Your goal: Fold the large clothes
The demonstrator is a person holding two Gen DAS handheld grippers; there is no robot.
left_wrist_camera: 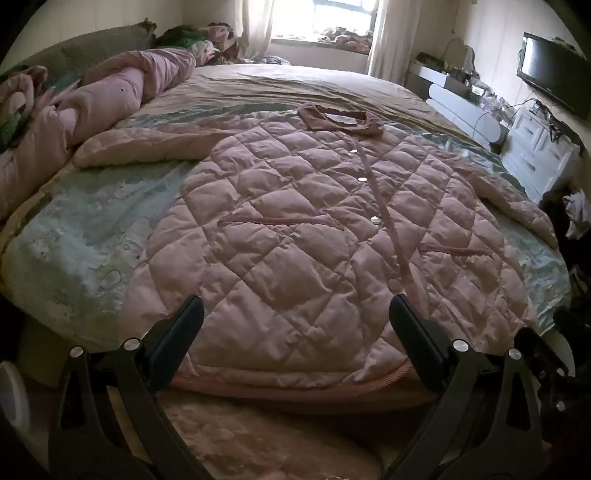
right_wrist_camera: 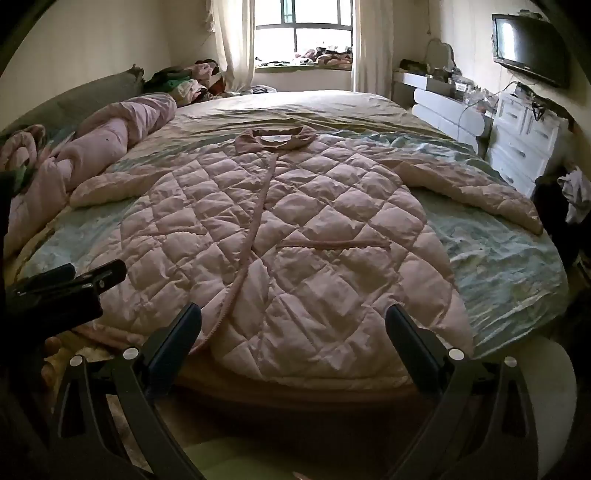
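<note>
Left gripper (left_wrist_camera: 295, 317): wide open, fingers spread above the near hem, clamped on nothing.
Right gripper (right_wrist_camera: 293, 325): wide open too, poised over the near hem on the other side, gripping nothing; left gripper (right_wrist_camera: 74, 280) in sight at the left edge of the right wrist view.
Hem (left_wrist_camera: 295, 384): hanging just over the near edge of the bed, darker pink trim along it.
Quilted coat (left_wrist_camera: 314, 229): pink, laid flat and face up on the bed, front closed, hem toward the cameras, collar away.
Placket (left_wrist_camera: 384, 214): running up the middle from hem to collar, small shiny snaps (left_wrist_camera: 362, 179) beside it.
Pockets (left_wrist_camera: 280, 220): two trimmed slits, one on each side of the placket.
Sleeves (right_wrist_camera: 476, 192): spread out to both sides, right one reaching toward the bed's edge, left one (right_wrist_camera: 110, 186) lying toward the rolled bedding.
Collar (right_wrist_camera: 275, 139): darker pink, flat, at the far end of the coat.
Bed (right_wrist_camera: 498, 266): pale blue-green sheet under the coat, beige cover beyond.
Rolled bedding (left_wrist_camera: 110, 92): pink, bunched along the left side.
Clothes pile (right_wrist_camera: 188, 83): heaped at the far left corner.
Window (right_wrist_camera: 303, 33): bright, curtains on both sides.
Dresser (right_wrist_camera: 524, 140): white, on the right, television (right_wrist_camera: 528, 48) on the wall above.
</note>
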